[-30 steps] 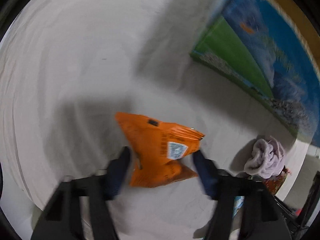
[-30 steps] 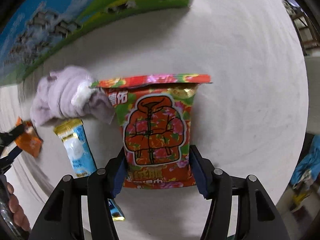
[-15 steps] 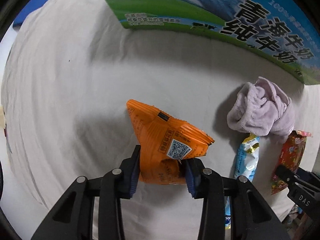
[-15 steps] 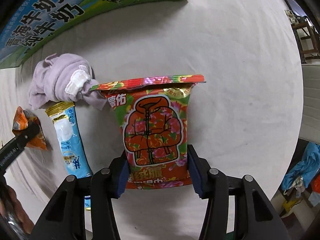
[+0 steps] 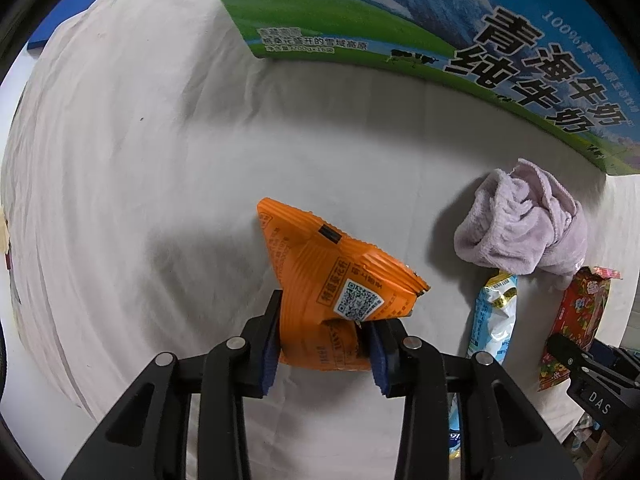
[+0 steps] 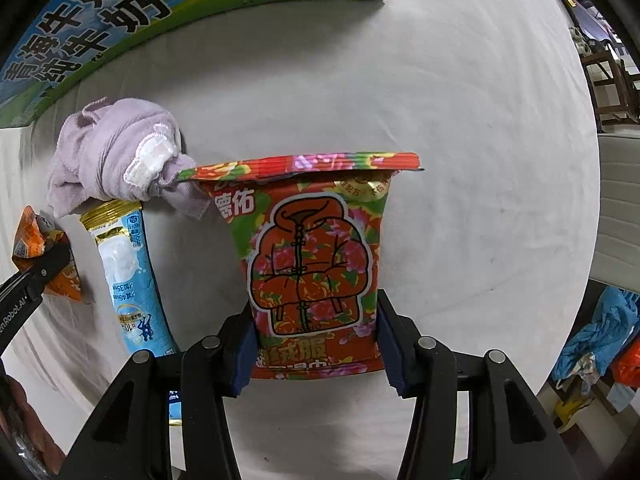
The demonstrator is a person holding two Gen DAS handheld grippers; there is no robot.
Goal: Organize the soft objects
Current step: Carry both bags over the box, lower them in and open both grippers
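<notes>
My left gripper (image 5: 324, 332) is shut on a crumpled orange snack packet (image 5: 328, 276) on the white cloth. My right gripper (image 6: 314, 344) is shut on the lower end of a red floral snack bag (image 6: 312, 256), which lies flat. A lilac towel bundle (image 6: 112, 160) lies left of the floral bag and touches its top corner; it also shows in the left wrist view (image 5: 524, 228). A light blue packet (image 6: 128, 280) lies below the towel, also seen in the left wrist view (image 5: 494, 320). The orange packet (image 6: 36, 240) and the floral bag (image 5: 576, 320) each show in the other view.
A large milk carton box (image 5: 440, 24) printed in blue and green stands along the back of the cloth (image 5: 140, 160); it also shows in the right wrist view (image 6: 120, 12). Beyond the cloth's right edge lie furniture (image 6: 612, 84) and coloured clutter (image 6: 600, 340).
The left gripper has closed its fingers onto the orange packet and swung so the box and towel face it. The right gripper has narrowed slightly on the floral bag.
</notes>
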